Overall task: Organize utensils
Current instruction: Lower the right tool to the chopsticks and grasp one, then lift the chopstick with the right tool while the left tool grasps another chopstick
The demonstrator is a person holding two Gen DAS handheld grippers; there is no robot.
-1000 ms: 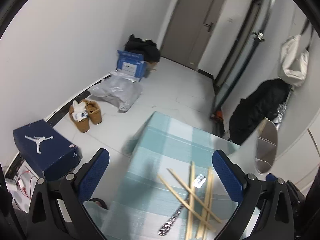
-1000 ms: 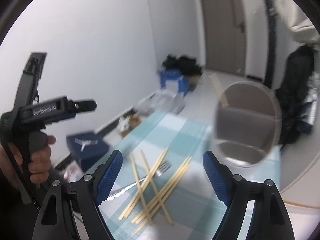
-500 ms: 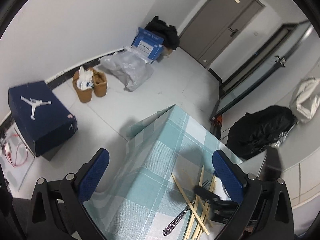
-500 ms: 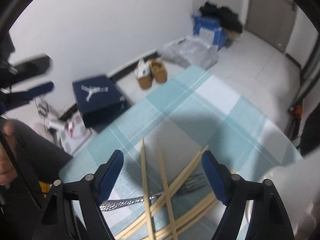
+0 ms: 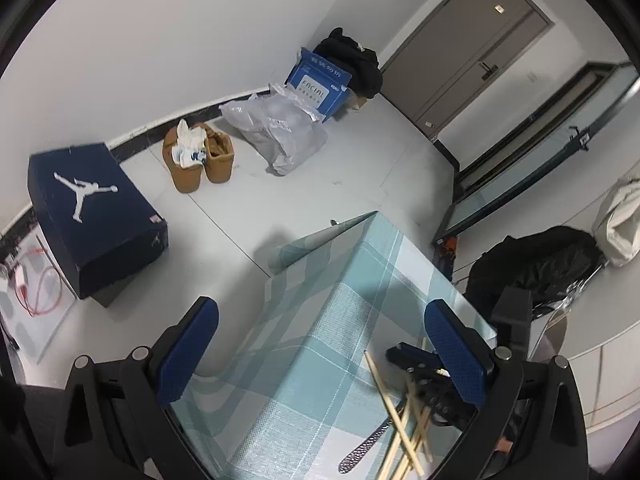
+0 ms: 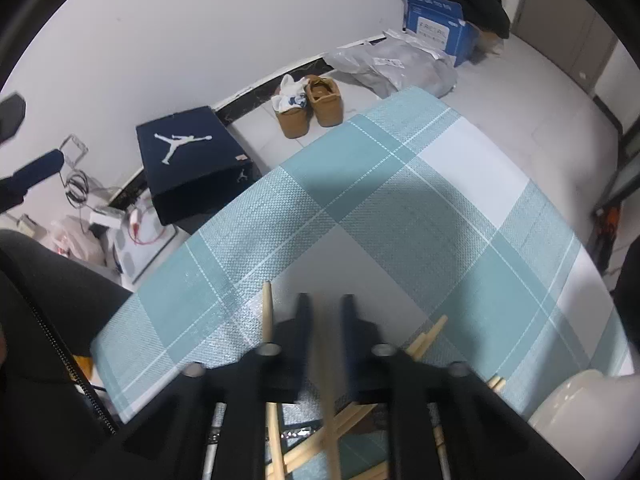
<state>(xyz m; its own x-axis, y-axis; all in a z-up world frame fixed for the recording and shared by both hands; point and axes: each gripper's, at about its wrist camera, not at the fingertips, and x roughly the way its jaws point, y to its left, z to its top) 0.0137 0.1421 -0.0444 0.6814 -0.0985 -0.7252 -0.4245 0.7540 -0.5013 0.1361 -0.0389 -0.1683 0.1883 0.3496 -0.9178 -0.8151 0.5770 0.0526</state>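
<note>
Several wooden chopsticks (image 5: 404, 428) and a metal fork (image 5: 366, 446) lie crossed in a pile on the teal checked tablecloth (image 5: 340, 320). My right gripper (image 6: 325, 312) is down over the pile, its jaws nearly closed around one chopstick (image 6: 329, 384); other chopsticks (image 6: 269, 320) lie beside it. It also shows in the left wrist view (image 5: 420, 364), low over the pile. My left gripper (image 5: 320, 348) is open and empty, held above the table's left side.
A white holder (image 6: 576, 408) stands on the table at the right. On the floor are a dark shoe box (image 5: 96, 216), brown shoes (image 5: 200, 156), a plastic bag (image 5: 280, 128) and a blue carton (image 5: 320, 84). The table edge (image 5: 280, 276) drops off left.
My right gripper has come down onto the chopstick pile and its jaws have closed from wide open to around one chopstick. My left gripper has swung left and stayed open.
</note>
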